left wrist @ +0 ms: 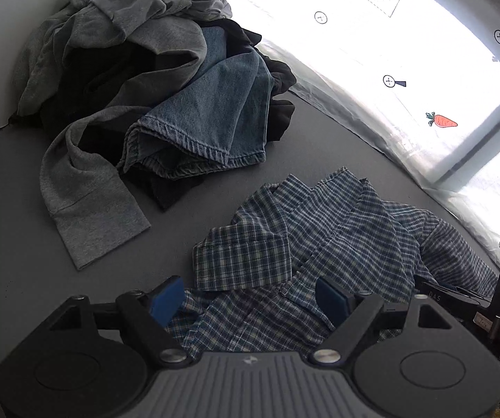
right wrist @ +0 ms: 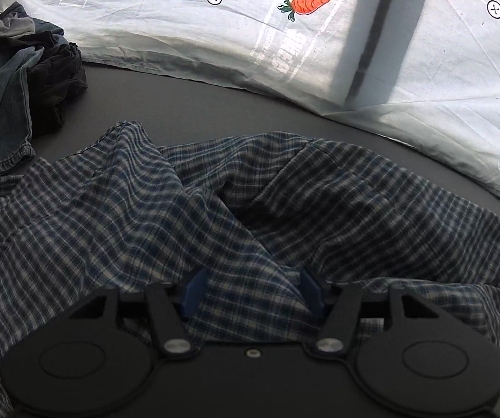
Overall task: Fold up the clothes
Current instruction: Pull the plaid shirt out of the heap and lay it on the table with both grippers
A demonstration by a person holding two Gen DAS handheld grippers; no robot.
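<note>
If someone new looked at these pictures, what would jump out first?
The crumpled plaid shirt fills the near part of the dark table, a fold of it between the right gripper pads. Behind it on the left sits a heap of clothes, jeans on top. A carrot picture marks the white sheet beyond.

Bare grey table [left wrist: 23, 209] lies open at near left. A clothes pile [left wrist: 152, 80] blocks the far left; the crumpled plaid shirt [left wrist: 319, 230] fills the near right.

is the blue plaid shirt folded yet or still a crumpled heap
Still crumpled. The blue-and-white plaid cotton shirt lies bunched in irregular ridges on the grey table, collar flipped up, no flat, squared-off layers.
</note>
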